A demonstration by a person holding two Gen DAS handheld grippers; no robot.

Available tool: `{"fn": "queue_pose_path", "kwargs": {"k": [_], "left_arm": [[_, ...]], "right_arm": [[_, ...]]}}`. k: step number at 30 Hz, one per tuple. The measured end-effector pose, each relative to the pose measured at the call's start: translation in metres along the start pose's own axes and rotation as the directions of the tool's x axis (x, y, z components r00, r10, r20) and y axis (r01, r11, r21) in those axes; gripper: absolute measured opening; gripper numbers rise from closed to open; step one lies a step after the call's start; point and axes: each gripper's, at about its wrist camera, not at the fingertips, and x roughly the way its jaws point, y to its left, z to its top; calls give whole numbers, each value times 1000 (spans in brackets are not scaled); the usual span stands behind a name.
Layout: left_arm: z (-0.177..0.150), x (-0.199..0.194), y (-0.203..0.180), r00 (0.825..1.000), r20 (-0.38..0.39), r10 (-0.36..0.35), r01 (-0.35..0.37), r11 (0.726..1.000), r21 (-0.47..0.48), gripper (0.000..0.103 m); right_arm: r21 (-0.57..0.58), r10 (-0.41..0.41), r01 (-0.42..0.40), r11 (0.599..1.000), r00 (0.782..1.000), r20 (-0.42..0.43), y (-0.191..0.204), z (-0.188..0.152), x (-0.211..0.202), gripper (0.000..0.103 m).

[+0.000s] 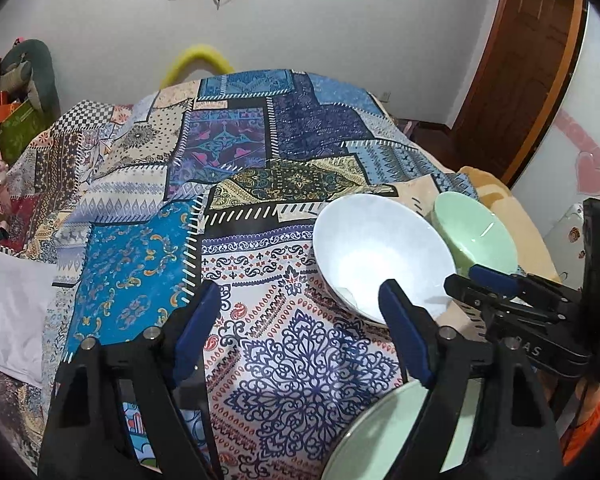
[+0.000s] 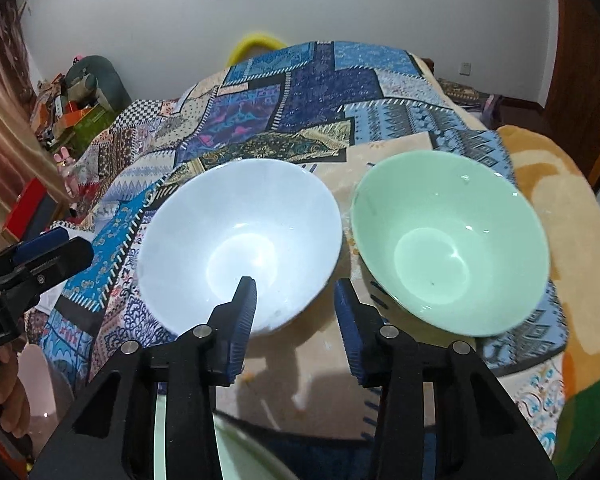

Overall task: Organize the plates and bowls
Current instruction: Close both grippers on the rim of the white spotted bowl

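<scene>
The white bowl (image 2: 240, 248) and the green bowl (image 2: 452, 240) sit upright, mouths up, green at white's 3 o'clock. The right claw (image 2: 296, 292) gapes across the white bowl's near rim. The left claw (image 1: 300, 304) hangs released, empty.

Left black two-finger gripper with blue pads (image 1: 300, 300), jaws spread wide and empty, angled forward and down, right black two-finger gripper with blue pads (image 2: 296, 292), jaws parted, holding nothing, close beside the left.

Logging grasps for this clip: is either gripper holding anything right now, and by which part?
Nothing held: left gripper and right gripper are both open; the white bowl sits free.
</scene>
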Motion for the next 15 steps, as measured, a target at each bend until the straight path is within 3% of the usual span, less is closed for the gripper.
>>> {"fn": "queue_pose_path", "kwargs": {"k": [2,15], "left_arm": [[2,7,1,1000,-6,2,-2,1000,1,76],[12,67,2,988,-154,-2,4,1000,14,49]], "right_arm": [[3,5,-5,1000,1000,-17,0,0,6,31],[-38,66,-67,997,997,-35,1,3,17,25]]}}
